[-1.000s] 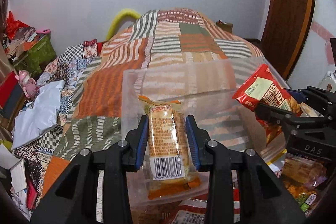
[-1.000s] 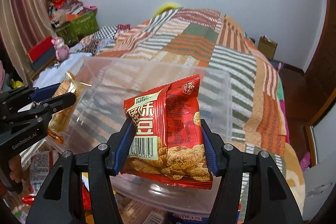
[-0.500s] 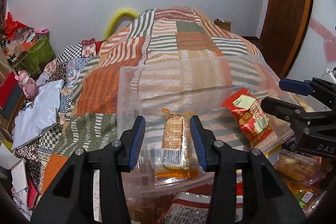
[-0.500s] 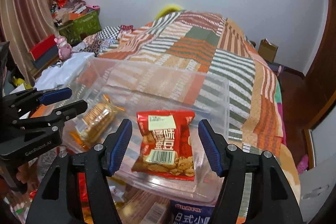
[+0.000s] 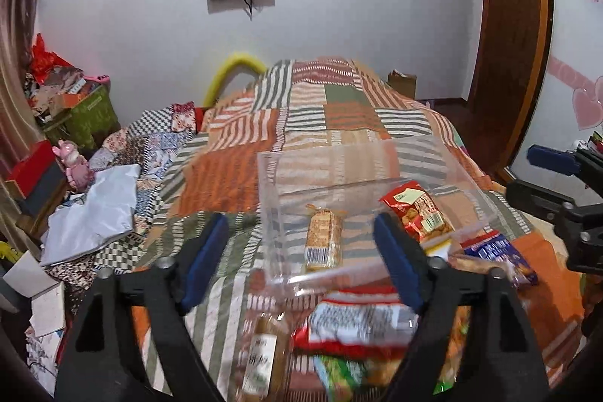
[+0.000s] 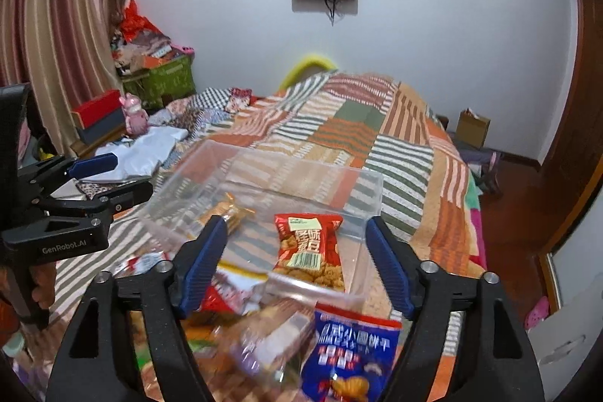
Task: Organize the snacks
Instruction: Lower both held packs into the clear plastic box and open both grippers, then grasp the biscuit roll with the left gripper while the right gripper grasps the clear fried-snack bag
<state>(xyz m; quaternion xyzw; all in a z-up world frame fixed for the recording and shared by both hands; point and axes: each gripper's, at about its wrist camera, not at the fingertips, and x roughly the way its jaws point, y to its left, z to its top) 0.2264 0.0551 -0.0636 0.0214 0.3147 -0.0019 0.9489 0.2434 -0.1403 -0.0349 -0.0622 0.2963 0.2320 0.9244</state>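
Note:
A clear plastic bin stands on the patchwork bed. Inside it lie an orange cracker pack and a red snack bag. My left gripper hangs above and behind the bin's near wall, jaws opening, nothing between the pads. My right gripper is likewise raised behind the bin, jaws opening and empty. Each gripper shows at the edge of the other's view, the right gripper and the left gripper.
Loose snacks lie in front of the bin: a red-white bag, a blue bag, a tan pack. Left of the bed are a white bag, boxes and a green crate.
Both grippers let go of their packs, which dropped into the bin. Both have since pulled back and up, and their jaws have spread wide.

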